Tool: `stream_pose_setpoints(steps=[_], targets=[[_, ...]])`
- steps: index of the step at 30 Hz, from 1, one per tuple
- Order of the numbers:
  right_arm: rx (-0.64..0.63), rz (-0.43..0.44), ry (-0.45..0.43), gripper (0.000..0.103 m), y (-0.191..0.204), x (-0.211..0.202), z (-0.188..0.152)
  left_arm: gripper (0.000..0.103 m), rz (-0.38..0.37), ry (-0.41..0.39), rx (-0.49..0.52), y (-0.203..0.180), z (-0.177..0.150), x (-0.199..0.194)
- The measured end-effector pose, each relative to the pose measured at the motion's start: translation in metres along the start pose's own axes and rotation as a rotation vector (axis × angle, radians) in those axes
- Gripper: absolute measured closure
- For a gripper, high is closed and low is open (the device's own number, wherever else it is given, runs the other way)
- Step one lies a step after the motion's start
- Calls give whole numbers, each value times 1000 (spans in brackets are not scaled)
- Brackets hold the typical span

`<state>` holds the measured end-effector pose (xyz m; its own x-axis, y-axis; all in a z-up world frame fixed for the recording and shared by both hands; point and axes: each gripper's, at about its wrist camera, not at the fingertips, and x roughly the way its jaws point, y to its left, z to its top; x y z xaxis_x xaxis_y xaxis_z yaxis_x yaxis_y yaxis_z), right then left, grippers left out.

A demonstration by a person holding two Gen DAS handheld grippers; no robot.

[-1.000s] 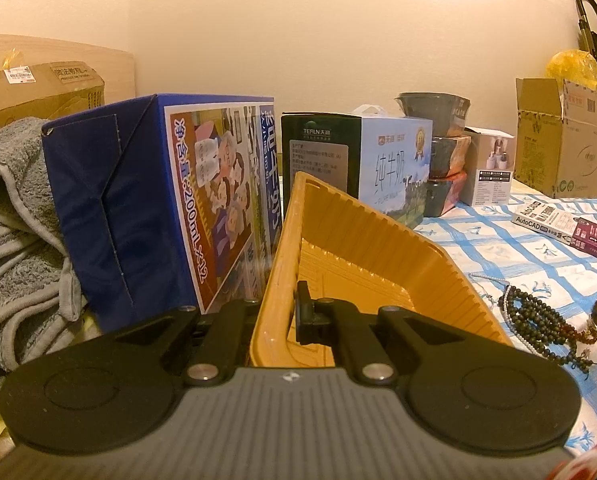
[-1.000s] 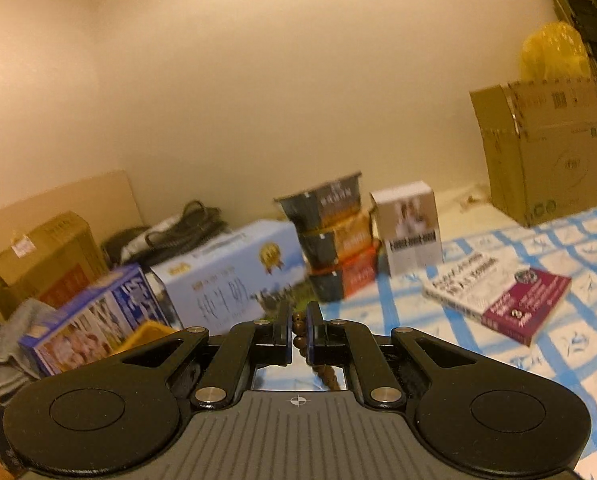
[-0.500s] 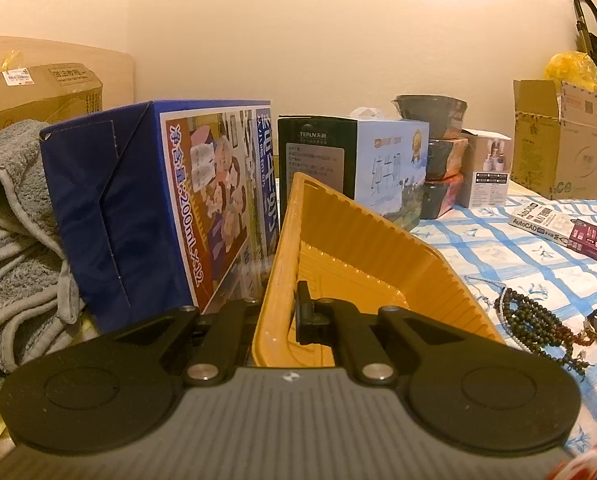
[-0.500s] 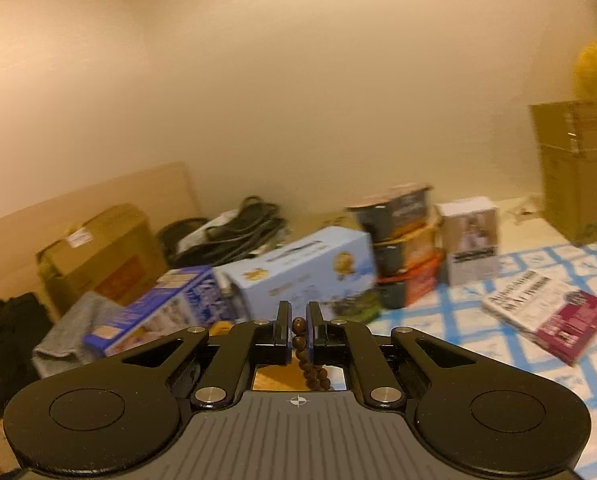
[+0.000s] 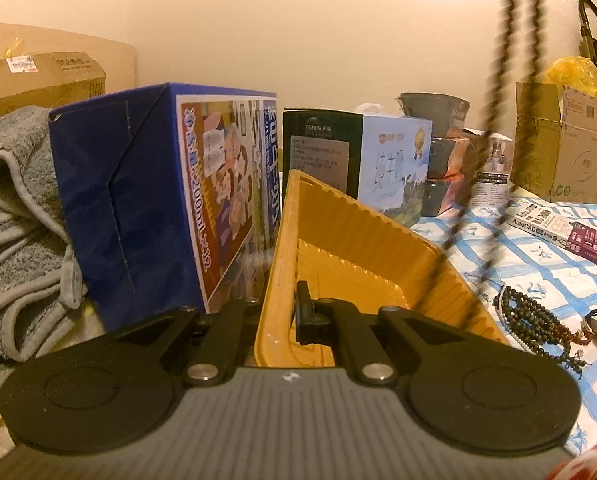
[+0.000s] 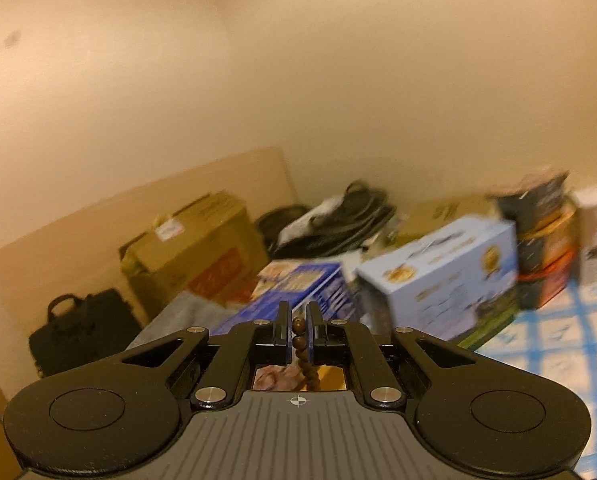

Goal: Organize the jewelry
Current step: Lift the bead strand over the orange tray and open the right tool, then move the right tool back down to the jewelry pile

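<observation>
Checked tablecloth (image 5: 538,264): left gripper (image 5: 282,316) clamped on yellow tray (image 5: 378,236) rim; right gripper (image 6: 297,326) pinching hanging bead strand (image 6: 299,342); bead pile (image 5: 534,320) right of tray, milk cartons (image 5: 394,160) beyond.

Checked tablecloth (image 5: 538,264) bears beads (image 5: 534,320), book (image 5: 558,226), boxes (image 5: 394,160).

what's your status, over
Left gripper shut on yellow tray rim. Right gripper shut on bead strand, dangling beside tray. More beads on cloth. Nothing blocking.

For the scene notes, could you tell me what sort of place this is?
Probably a cluttered home storage room or spare room: brown cardboard boxes, a folded grey towel and a black briefcase bag surround a blue-checked tablecloth.
</observation>
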<state>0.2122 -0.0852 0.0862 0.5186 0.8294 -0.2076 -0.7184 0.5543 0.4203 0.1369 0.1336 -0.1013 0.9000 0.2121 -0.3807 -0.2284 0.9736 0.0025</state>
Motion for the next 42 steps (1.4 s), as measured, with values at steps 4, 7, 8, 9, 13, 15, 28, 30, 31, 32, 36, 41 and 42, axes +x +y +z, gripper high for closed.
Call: stream_pose_setpoints(steps=[4,7,8,9,13,15,28,30,31,32,36,41,42], targets=[[26,11,96,96,0,33,-20,98,-3,3,1,0,-1,-1],[51,0,170,96,-7,53,-41,98,-6,6,-3,2,-2,-2],[65,-4,196,96,-12,57,-49,98,-6,7,-3,2,-2,-2],[80,-4,227,96,-17,64,-56,98,-6,7,-3,2,-3,-2],[129,-36,283,96,-33,77,-76,98,-6,8,-5,2,-3,-1],[146,-47,283,96,-36,79,-78,98,-4,9,-5,2,-3,-2],[80,-226,273,50,-59,19,-98,98,5,16,-10,2,-2,1],[86,-268,288,50,-66,1,-109,98,6,16,-8,1,-2,1],[90,-292,294,50,-70,-8,-115,98,7,17,-6,1,-1,1],[94,-317,303,50,-75,-17,-121,98,7,17,-5,1,-1,1],[93,-430,332,50,-92,-50,-140,98,13,19,2,-1,-1,2],[126,-527,343,50,-117,-81,-154,98,22,21,20,-4,-1,2],[130,-543,343,50,-122,-85,-155,98,24,22,21,-4,-1,2]])
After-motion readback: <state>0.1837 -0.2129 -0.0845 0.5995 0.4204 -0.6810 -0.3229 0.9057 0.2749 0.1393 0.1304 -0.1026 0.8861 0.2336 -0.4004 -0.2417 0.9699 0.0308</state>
